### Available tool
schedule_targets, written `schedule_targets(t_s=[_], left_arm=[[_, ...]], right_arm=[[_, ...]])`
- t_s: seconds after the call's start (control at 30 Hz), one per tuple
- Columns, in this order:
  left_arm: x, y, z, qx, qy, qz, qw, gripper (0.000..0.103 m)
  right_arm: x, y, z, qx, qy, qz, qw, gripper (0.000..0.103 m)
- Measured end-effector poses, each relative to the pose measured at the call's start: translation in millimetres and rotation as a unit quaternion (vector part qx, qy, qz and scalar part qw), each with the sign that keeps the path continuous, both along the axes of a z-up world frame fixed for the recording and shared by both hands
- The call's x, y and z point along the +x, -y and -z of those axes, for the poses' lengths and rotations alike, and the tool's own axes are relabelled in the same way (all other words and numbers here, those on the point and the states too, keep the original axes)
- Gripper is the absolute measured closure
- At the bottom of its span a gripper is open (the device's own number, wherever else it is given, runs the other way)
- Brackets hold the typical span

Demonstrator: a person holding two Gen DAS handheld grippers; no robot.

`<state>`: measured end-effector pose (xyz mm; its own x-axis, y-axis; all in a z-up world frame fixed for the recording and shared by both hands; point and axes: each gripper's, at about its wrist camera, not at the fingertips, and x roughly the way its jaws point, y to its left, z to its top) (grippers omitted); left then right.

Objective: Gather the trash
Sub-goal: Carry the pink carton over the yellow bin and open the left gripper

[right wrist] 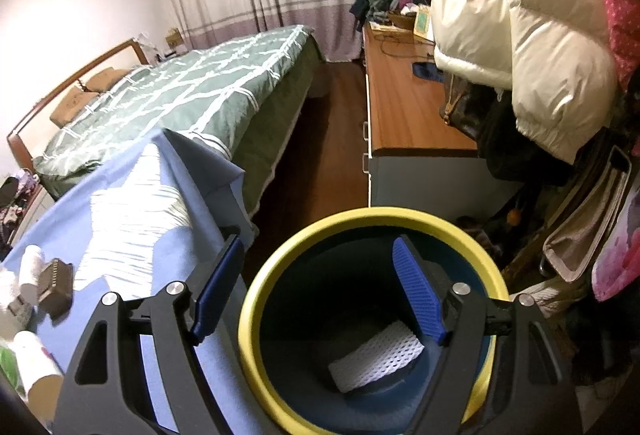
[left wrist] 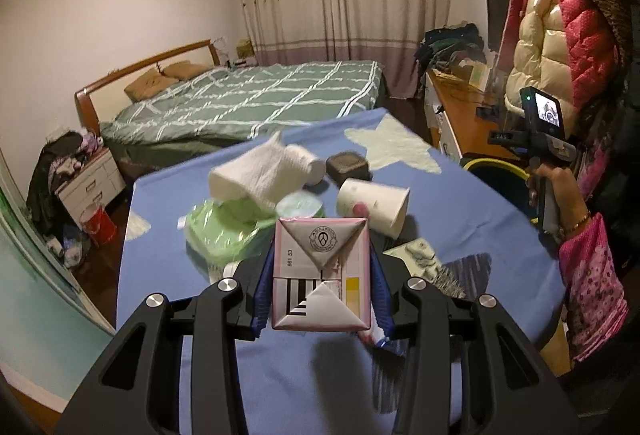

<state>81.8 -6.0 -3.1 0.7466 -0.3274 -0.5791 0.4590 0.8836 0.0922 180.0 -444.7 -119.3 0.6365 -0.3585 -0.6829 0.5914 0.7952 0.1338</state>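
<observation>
My left gripper (left wrist: 322,275) is shut on a pink and white drink carton (left wrist: 316,247), held a little above the blue tablecloth (left wrist: 460,219). On the cloth beyond it lie a tipped paper cup (left wrist: 372,205), a white towel (left wrist: 256,175), a green plastic box (left wrist: 220,235), a paper roll (left wrist: 306,163) and a dark box (left wrist: 347,165). My right gripper (right wrist: 318,247) stands open and empty over a dark bin with a yellow rim (right wrist: 360,215). A white mesh pad (right wrist: 376,361) lies at the bin's bottom.
The bin stands beside the table's right edge (right wrist: 224,195). A green bed (left wrist: 248,99) lies behind the table, and a wooden cabinet (right wrist: 404,107) with hanging puffy jackets (right wrist: 520,35) stands to the right. A person's hand (left wrist: 556,187) holds the right gripper's handle.
</observation>
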Motion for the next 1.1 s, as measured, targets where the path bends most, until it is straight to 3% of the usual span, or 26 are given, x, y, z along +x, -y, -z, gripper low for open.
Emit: schedule_targets(t_s=[0.23, 0.43, 0.73, 1.1], left_arm=[[4.5, 50.7, -24.3, -0.010, 0.020, 0.038, 0.9990, 0.062], [16.8, 141.3, -25.7, -0.017, 0.015, 0.114, 0.9932, 0.062], [40.1, 288.7, 9.3, -0.009, -0.039, 0.195, 0.9800, 0.062], [71.3, 403.8, 58.5, 0.011, -0.084, 0.204, 0.9754, 0.062]], right_arm=[[-31.5, -1.2, -20.0, -0.021, 0.015, -0.035, 0.999, 0.030], [-68.0, 9.0, -23.0, -0.034, 0.012, -0.046, 0.998, 0.030], [-132.6, 32.5, -14.3, -0.044, -0.005, -0.029, 0.999, 0.030], [-181.9, 61.6, -1.7, -0.025, -0.001, 0.005, 1.000, 0.030]])
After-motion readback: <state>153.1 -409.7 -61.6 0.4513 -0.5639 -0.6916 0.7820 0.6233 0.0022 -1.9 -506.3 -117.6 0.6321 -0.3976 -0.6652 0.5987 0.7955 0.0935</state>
